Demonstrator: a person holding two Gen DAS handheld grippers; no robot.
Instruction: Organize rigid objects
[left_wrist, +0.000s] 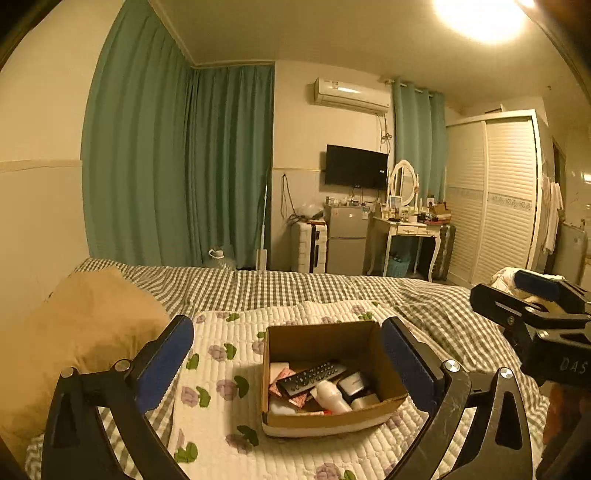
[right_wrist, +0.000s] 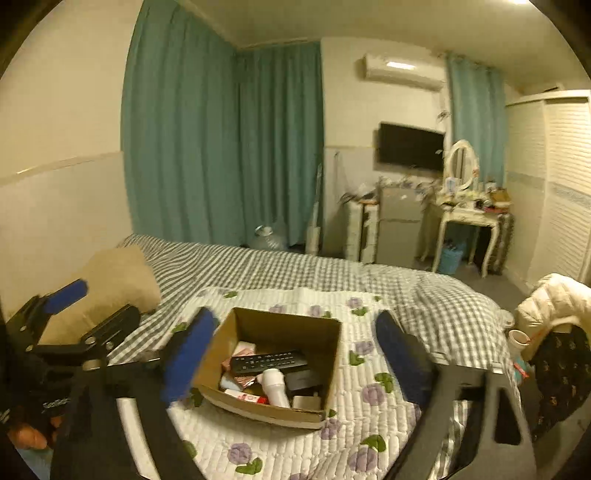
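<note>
An open cardboard box (left_wrist: 325, 421) (right_wrist: 266, 410) sits on a quilted floral mat (left_wrist: 218, 417) on the bed. Inside lie a black remote (left_wrist: 314, 376) (right_wrist: 269, 362), a white bottle (left_wrist: 330, 397) (right_wrist: 275, 387), pink packets and small dark and pale cases. My left gripper (left_wrist: 288, 326) is held above and short of the box, open, with nothing between its blue pads. My right gripper (right_wrist: 295, 319) hovers likewise, open and empty. Each gripper also shows at the edge of the other's view: the right gripper (left_wrist: 517, 295), the left gripper (right_wrist: 90, 310).
A tan pillow (left_wrist: 85, 332) lies left of the mat on the checked bedsheet (left_wrist: 332, 288). A white jacket (right_wrist: 554, 299) and dark cloth are heaped at the bed's right edge. Beyond the bed stand a fridge (left_wrist: 347, 236), a dressing table (left_wrist: 410, 229) and a wardrobe (left_wrist: 495, 192).
</note>
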